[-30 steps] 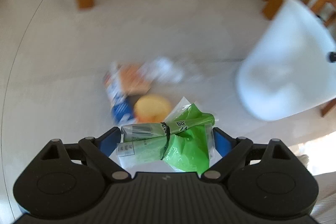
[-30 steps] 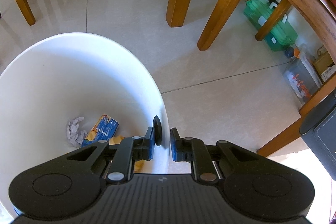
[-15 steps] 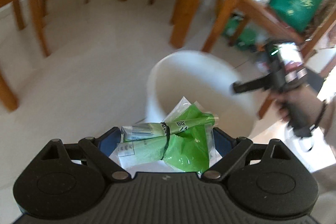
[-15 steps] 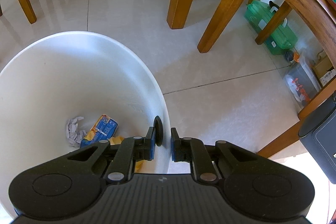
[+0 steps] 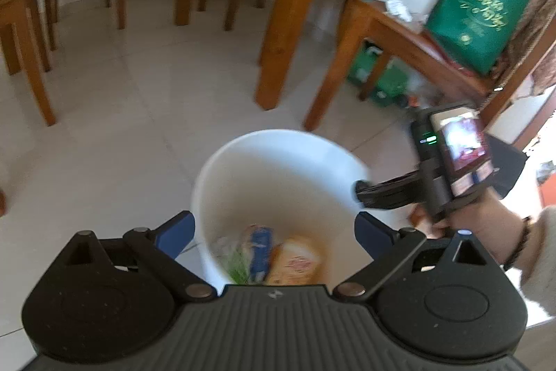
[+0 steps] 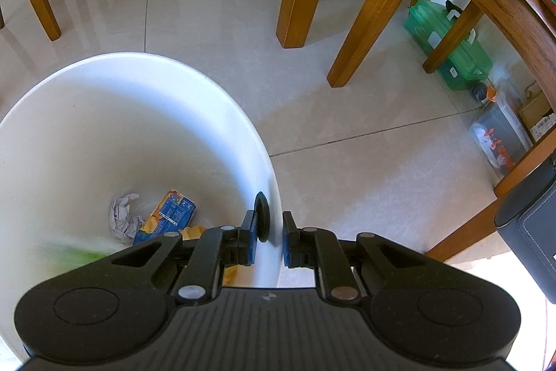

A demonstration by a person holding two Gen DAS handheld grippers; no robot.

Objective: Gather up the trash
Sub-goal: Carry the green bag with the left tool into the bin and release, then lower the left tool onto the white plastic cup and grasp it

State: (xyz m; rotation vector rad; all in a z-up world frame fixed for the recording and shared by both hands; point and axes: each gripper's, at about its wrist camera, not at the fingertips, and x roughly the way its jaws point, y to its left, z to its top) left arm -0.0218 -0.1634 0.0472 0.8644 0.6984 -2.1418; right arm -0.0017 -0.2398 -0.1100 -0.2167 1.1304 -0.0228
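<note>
Left tongs [image 5: 274,228] just opened wide, empty, over the bin [image 5: 243,162]; right tongs [image 6: 271,232] pinch its 3 o'clock rim.

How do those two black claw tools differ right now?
The left gripper stands wide open and empty above the white bin; the right gripper is clamped shut on the bin's rim. The left's jaws have just been opening, nothing between them. Both have black bodies and blue pads.
</note>
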